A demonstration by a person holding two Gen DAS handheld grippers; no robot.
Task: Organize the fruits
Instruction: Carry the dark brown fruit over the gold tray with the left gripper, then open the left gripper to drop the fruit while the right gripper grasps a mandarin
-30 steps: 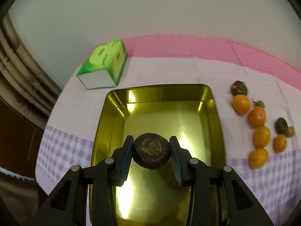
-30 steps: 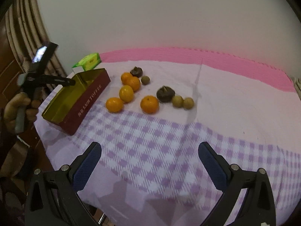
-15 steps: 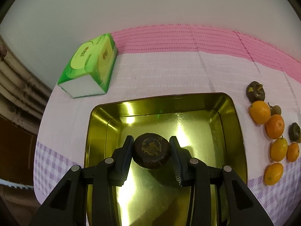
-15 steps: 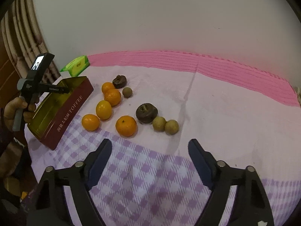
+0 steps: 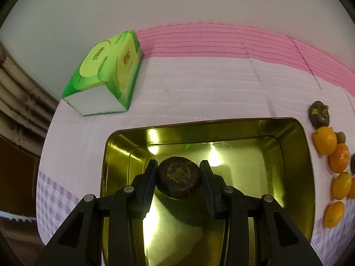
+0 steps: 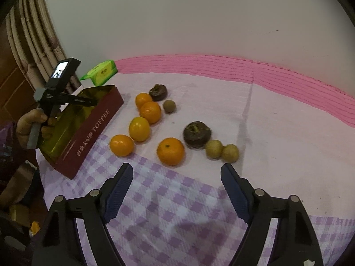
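the left gripper (image 5: 178,178) pinches a dark brown wrinkled round fruit (image 5: 178,181) between its fingers (image 5: 149,180), over the gold-lined maroon toffee tin (image 5: 295,155). the right gripper (image 6: 176,188) hangs spread wide and empty above the checked cloth-covered table (image 6: 277,119), with oranges (image 6: 170,151) at its twelve o'clock.

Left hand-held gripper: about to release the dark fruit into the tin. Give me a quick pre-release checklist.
1. Dark fruit clamped in left hand-held gripper: ok.
2. Fruit above the gold tin interior: ok.
3. Tin floor under the fruit free of other fruit: ok.
4. Fruit's height above the floor: cannot tell.
5. Right hand-held gripper open, away from the tin: ok.
6. Green tissue pack apart from the tin: ok.
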